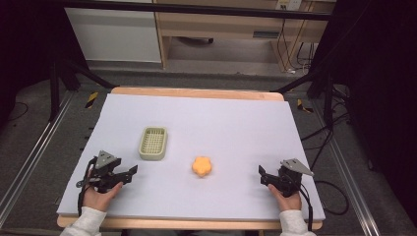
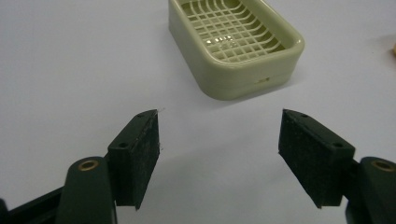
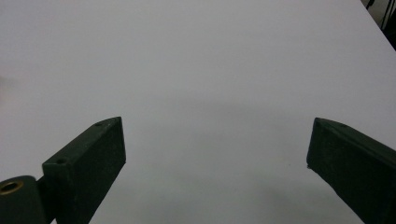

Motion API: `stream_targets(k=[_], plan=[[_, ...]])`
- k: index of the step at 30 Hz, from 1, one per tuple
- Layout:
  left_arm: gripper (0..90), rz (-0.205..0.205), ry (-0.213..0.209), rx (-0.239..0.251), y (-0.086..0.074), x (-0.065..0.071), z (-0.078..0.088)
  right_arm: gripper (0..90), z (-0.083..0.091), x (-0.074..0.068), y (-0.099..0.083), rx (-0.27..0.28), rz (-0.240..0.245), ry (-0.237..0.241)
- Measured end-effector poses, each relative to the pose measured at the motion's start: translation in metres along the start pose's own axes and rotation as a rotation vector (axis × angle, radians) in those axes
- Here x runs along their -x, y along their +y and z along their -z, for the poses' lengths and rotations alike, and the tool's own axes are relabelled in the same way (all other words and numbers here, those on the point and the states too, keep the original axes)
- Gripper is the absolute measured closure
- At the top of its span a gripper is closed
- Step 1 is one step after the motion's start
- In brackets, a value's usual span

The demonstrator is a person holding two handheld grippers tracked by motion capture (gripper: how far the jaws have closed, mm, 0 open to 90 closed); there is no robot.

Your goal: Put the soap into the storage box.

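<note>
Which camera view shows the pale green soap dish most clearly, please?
The left gripper view shows the soap dish best: it is close, and its grid floor and rounded wall are sharp. The high view shows the whole dish, but small, beside the orange flower-shaped piece. The right gripper view faces bare white table.

Your left gripper point(image 1: 129, 175) sits at seven o'clock on the table point(image 1: 221, 118), your right gripper point(image 1: 263, 175) at five, well apart. The tray point(image 1: 153, 143) lies at twelve o'clock from your left gripper, near it. The flower piece point(image 1: 201, 166) rests between your grippers, at four o'clock from the tray, nearer table centre. In the left gripper view, the tray point(image 2: 233, 44) lies ahead of the jaws, apart from them.
</note>
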State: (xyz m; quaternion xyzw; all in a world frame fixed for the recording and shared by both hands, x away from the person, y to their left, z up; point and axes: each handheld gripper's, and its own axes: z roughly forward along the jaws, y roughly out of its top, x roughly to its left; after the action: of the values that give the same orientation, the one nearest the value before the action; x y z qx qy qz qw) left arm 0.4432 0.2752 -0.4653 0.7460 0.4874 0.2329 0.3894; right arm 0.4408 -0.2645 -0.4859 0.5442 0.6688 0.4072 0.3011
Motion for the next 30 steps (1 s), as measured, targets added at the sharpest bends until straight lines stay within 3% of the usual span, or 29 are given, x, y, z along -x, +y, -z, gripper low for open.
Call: stream_targets(k=[17, 30], plan=[[27.2, -0.063, -0.055, -0.008, 0.003, 0.027, -0.004, 5.0, 0.000, 0.001, 0.000, -0.004, -0.006, -0.003], [25.9, -0.078, -0.095, 0.006, 0.011, 0.048, -0.011, 5.1, 0.000, 0.001, 0.000, -0.003, -0.013, 0.006]])
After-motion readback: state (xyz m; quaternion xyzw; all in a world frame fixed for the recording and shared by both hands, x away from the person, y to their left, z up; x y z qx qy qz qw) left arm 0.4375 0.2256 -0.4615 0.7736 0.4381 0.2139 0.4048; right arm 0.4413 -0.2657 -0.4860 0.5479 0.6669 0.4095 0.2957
